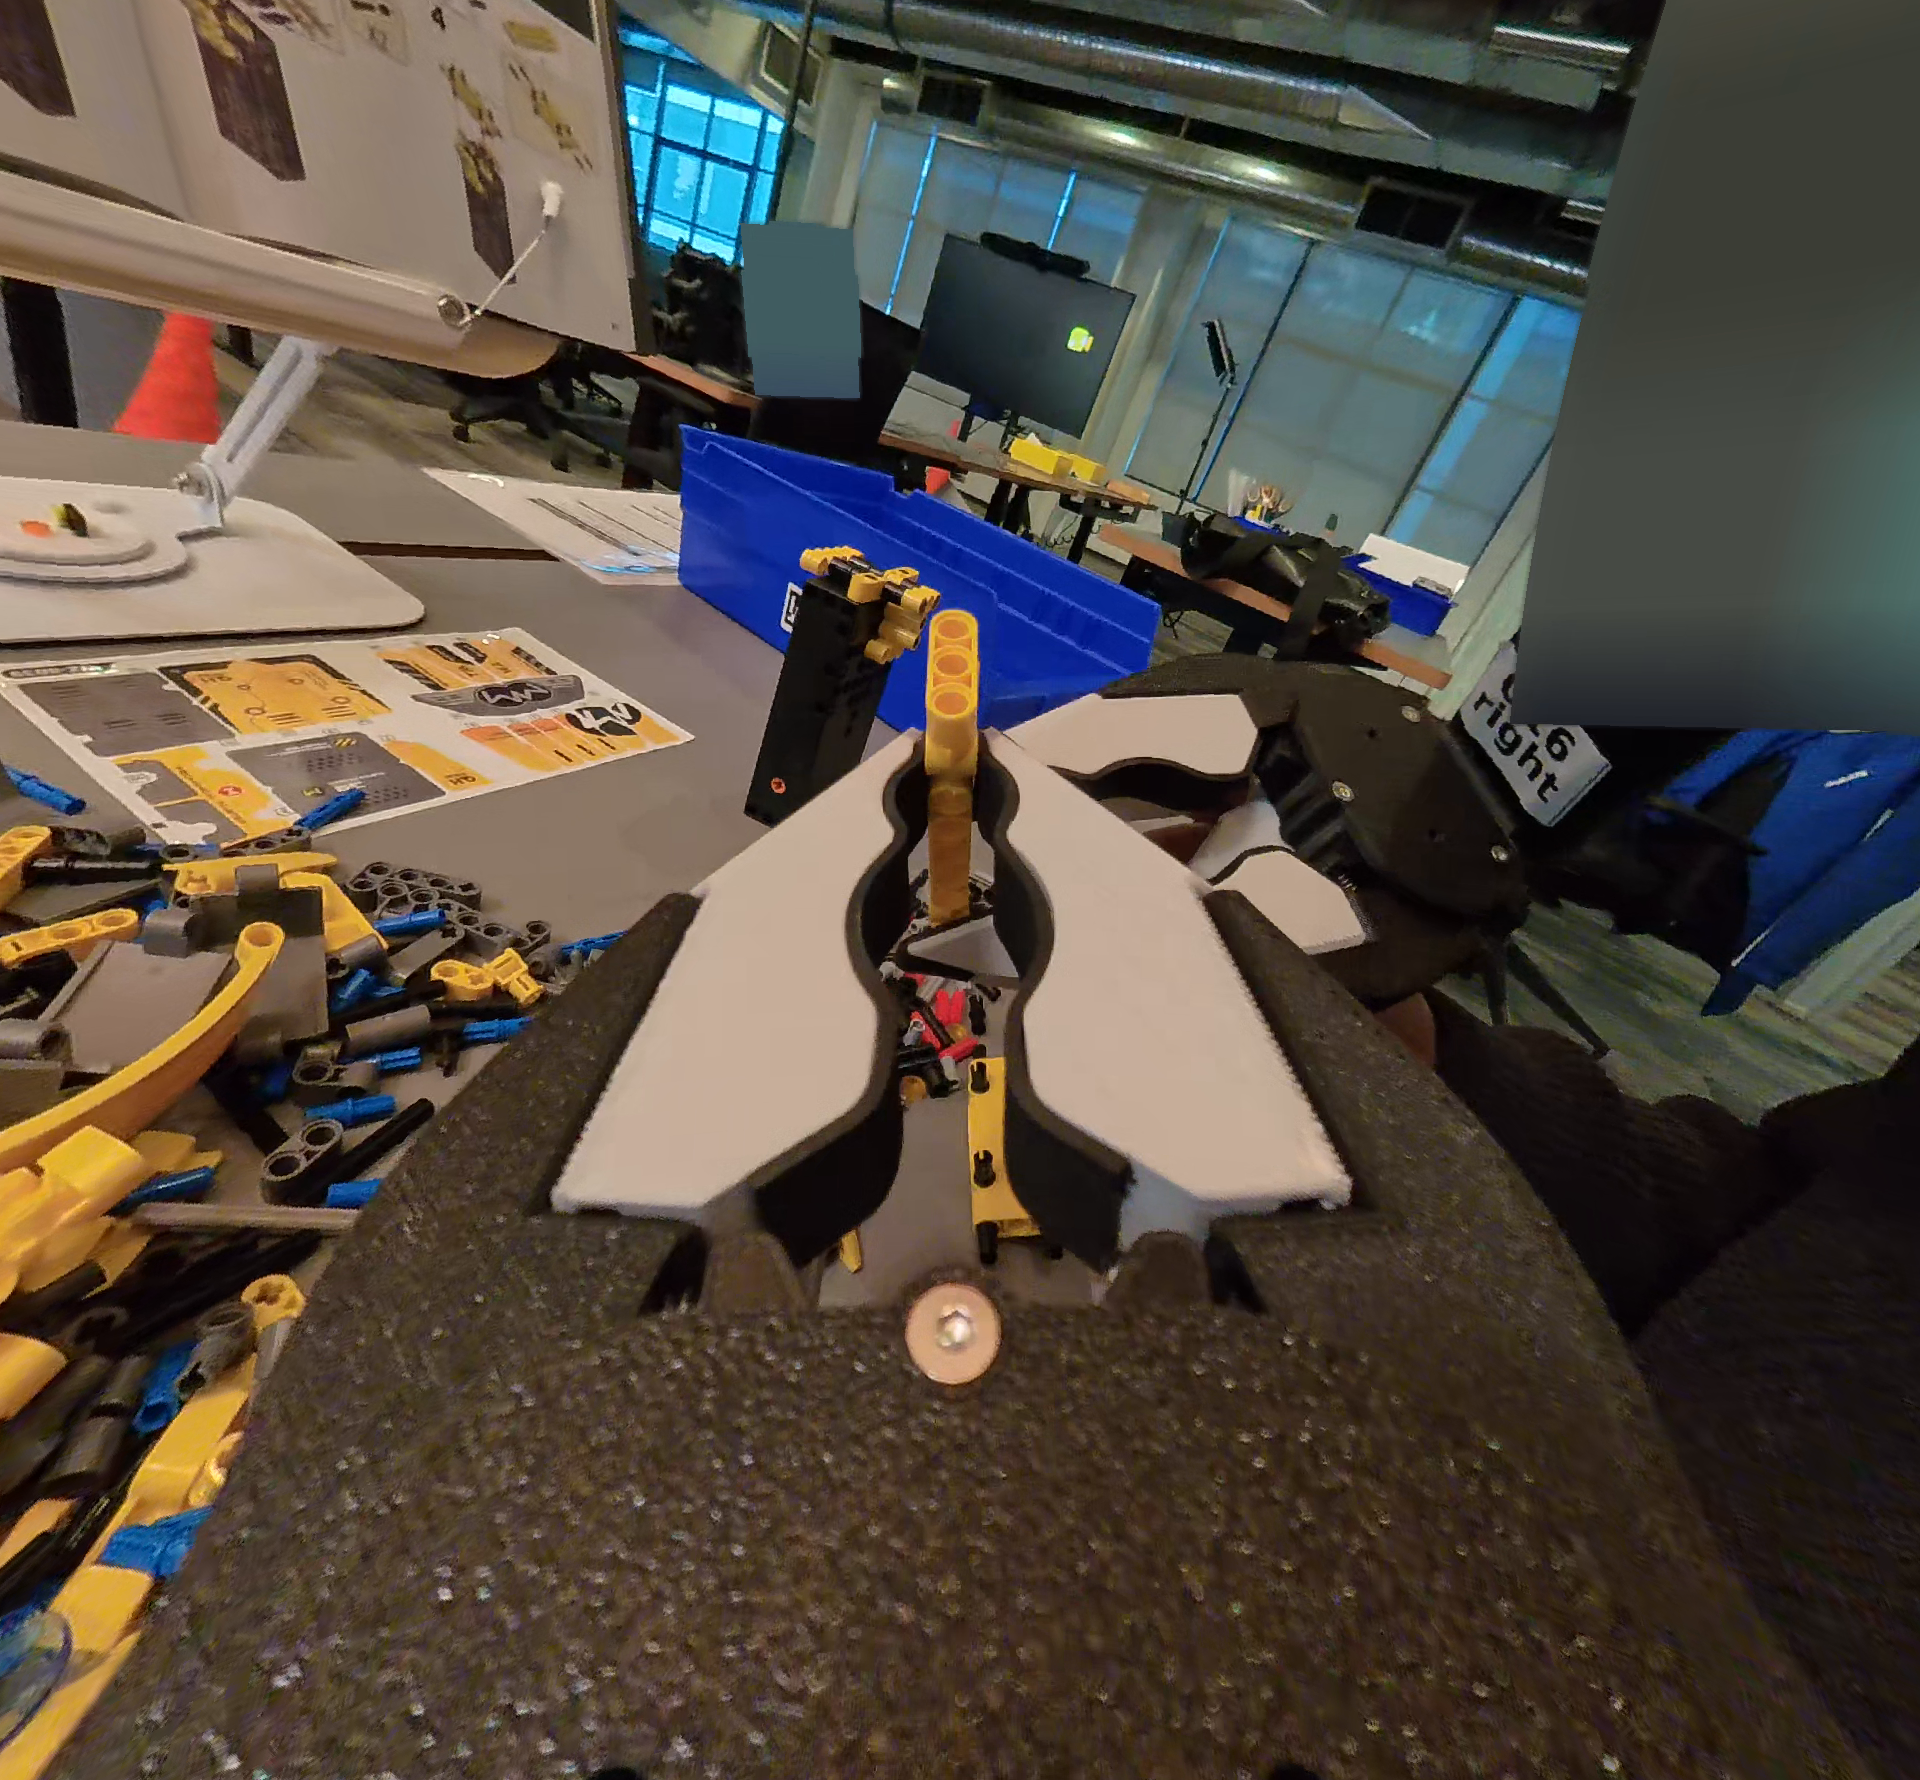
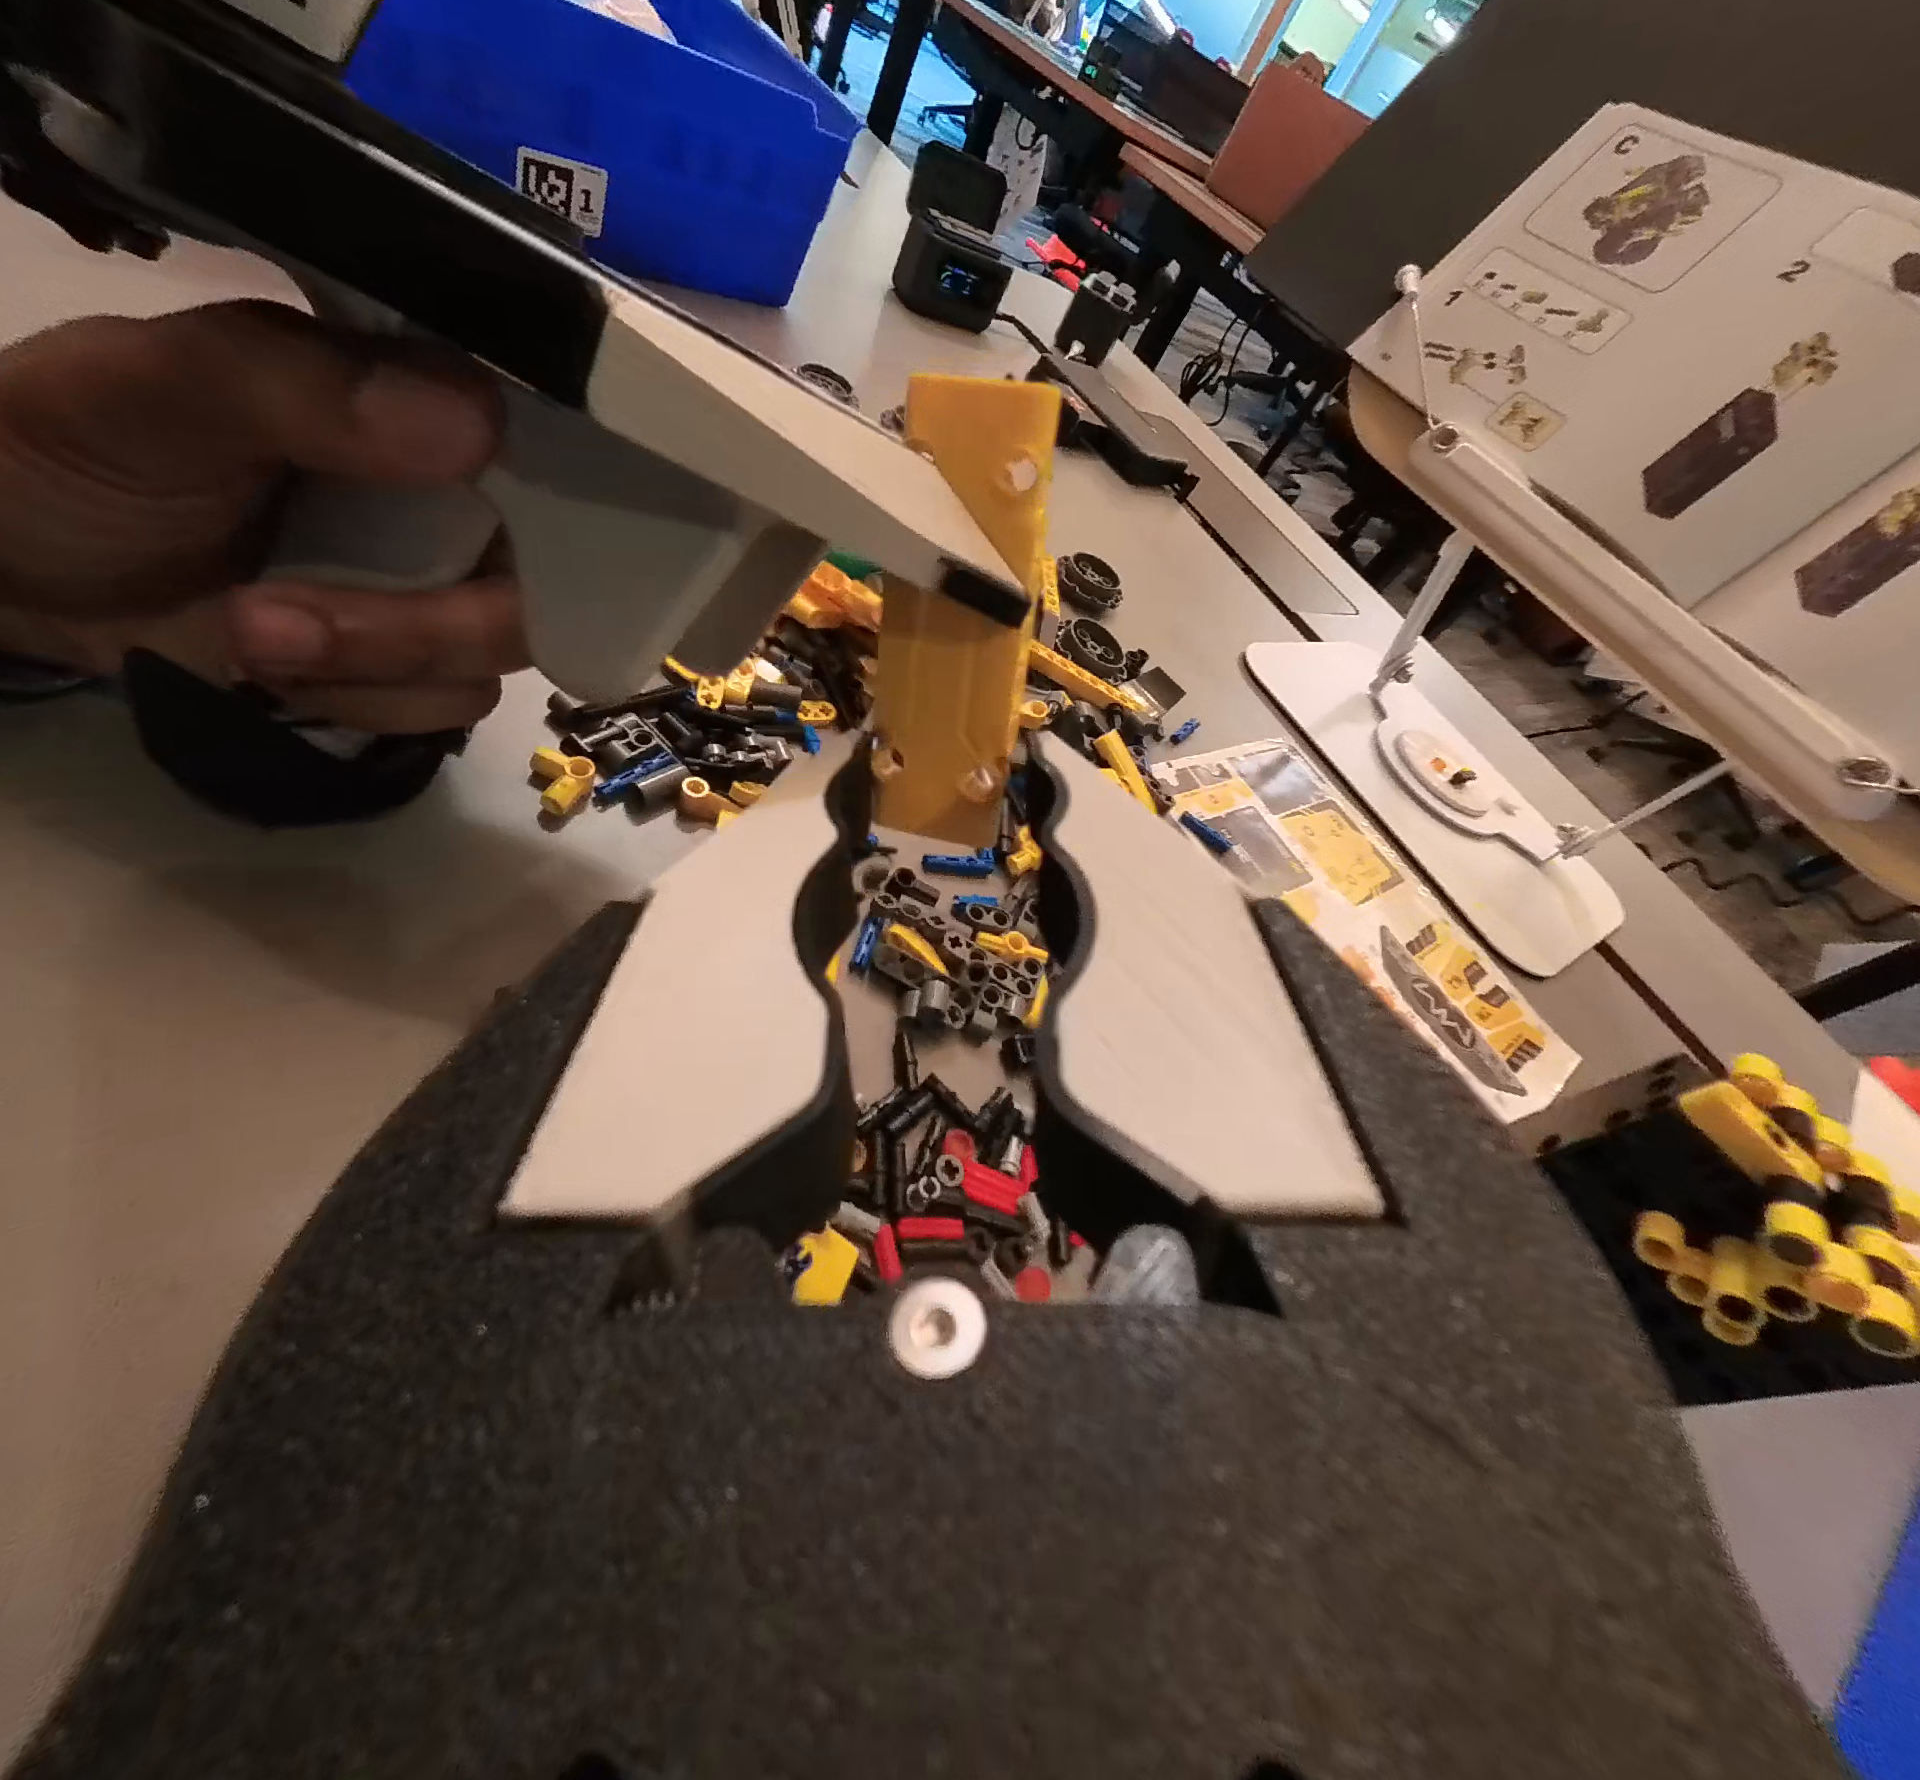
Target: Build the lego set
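Both grippers pinch one yellow piece (image 2: 961,608): right gripper (image 2: 951,774) low, left gripper (image 1: 951,764) higher. Only the right view shows the hand (image 2: 239,504).

Yellow panel piece (image 2: 971,629) upright, pinched between both jaws (holed edge (image 1: 952,665) up), above scattered bricks (image 2: 707,743).

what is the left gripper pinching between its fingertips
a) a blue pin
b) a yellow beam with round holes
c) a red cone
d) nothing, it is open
b: in the left wrist view the left gripper is shut on an upright yellow beam, whose holed end sticks up past the fingertips.
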